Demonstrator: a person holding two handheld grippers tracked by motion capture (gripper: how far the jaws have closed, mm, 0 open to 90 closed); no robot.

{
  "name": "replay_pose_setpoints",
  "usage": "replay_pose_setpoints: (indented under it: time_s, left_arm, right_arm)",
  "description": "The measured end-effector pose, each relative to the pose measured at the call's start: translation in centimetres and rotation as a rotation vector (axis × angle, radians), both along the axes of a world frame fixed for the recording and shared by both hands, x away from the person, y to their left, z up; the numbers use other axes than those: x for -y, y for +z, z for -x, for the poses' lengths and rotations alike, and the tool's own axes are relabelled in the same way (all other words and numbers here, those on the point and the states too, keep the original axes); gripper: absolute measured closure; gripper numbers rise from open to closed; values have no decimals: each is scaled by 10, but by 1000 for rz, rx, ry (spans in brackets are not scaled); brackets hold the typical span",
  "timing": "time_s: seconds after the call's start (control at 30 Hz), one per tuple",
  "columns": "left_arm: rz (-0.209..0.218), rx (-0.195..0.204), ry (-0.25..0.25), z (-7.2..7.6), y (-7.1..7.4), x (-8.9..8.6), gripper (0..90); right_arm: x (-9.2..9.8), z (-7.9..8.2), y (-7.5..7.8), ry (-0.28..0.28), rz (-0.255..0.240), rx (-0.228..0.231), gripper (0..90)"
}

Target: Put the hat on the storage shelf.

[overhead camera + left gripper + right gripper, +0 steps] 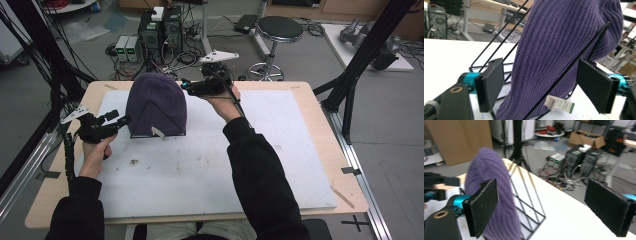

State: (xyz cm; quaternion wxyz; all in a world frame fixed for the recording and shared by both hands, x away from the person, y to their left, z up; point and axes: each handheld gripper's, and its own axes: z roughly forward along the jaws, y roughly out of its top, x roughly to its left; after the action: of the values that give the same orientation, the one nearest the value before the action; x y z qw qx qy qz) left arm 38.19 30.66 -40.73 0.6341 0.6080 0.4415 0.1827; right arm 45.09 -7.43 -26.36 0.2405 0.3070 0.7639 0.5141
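A purple knitted hat (157, 102) is pulled over a black wire stand (172, 134) at the back left of the white board. A small white label (158, 132) hangs at its lower edge. My left gripper (121, 120) is just left of the hat's base, open. In the left gripper view the hat (564, 37), stand wire (499, 33) and label (560, 103) lie beyond the left gripper (540, 75), untouched by its pads. My right gripper (185, 86) hovers open at the hat's upper right. The right gripper view has the right gripper (541, 195) wide, with the hat (489, 165) and stand (529, 207) behind the left pad.
A white board (280, 150) covers most of the wooden table (330, 120). Crumbs (134, 161) lie on it near the left hand. On the floor behind are computer cases (160, 30), tangled cables and a round stool (279, 27). Black frame posts (360, 65) stand at both sides.
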Motion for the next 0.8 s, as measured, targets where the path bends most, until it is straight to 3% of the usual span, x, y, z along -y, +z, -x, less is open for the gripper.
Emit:
replay_pose_setpoints:
  time_s: [0.2,0.33,0.43,0.6,0.7,0.8]
  left_arm:
    - [-16,27,6,6,7,4,212]
    - [-28,36,19,10,11,4,206]
    - [-65,45,34,12,14,6,203]
    - [-103,53,52,17,17,11,198]
    - [-109,60,60,23,19,12,190]
    - [-109,63,72,28,21,11,190]
  right_arm:
    - [28,6,4,-52,1,-38,113]
    - [51,11,6,-73,3,-11,114]
    - [67,19,4,-80,6,19,114]
    - [94,30,-1,-117,-10,28,108]
    - [114,38,-5,-201,-43,50,58]
    - [132,43,-10,-249,-68,31,40]
